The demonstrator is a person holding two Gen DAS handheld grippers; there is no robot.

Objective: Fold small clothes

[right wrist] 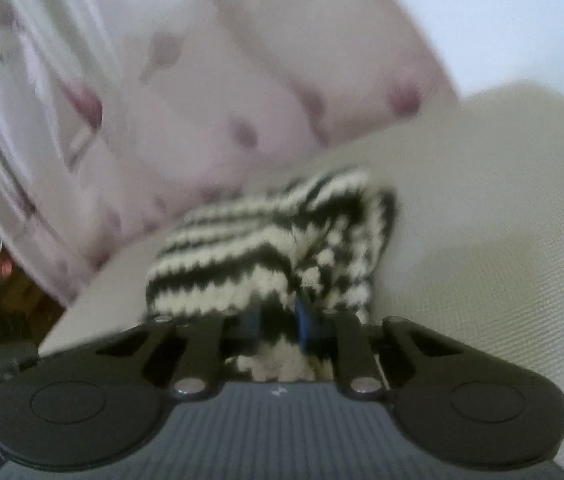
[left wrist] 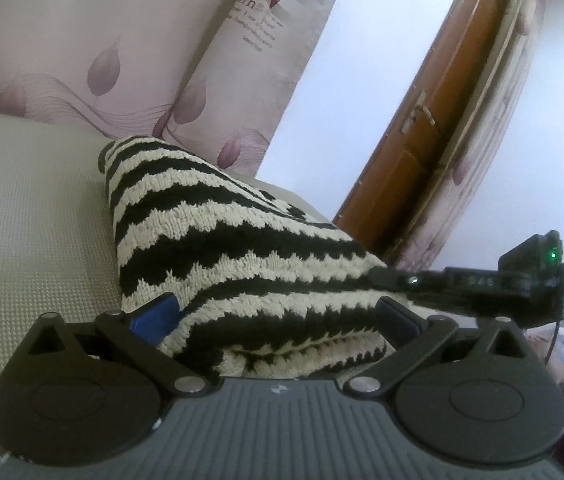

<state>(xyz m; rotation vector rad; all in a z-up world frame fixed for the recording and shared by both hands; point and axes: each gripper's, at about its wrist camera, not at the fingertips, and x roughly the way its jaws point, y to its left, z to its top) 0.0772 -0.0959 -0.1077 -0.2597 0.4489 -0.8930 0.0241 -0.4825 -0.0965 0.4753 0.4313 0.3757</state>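
Floral wallpaper [left wrist: 82,40] in pale pink and a brown door [left wrist: 422,152] back a cream woven mattress surface [left wrist: 22,240], where the task's one thing, a black-and-cream striped knit garment [left wrist: 222,248], lies bunched rather than flat. From the left wrist view it runs from about 11 o'clock down toward 5 o'clock, its near folded edge lying between the wide-spread blue-padded fingers of the left gripper [left wrist: 274,312]; the pads stand apart at either side of the cloth and do not seem to press it, so I judge this gripper is merely steadying or waiting on the fold. The right gripper [right wrist: 278,320] is nearly closed, its jaws pinching a bunch of the same knit just ahead of its blue pads (the view is blurred, so how much cloth is caught is unclear). That pinch likely exists to carry one edge over the rest. In the left view, the right gripper's black body [left wrist: 482,280] enters at 3 o'clock, touching the garment's right side.
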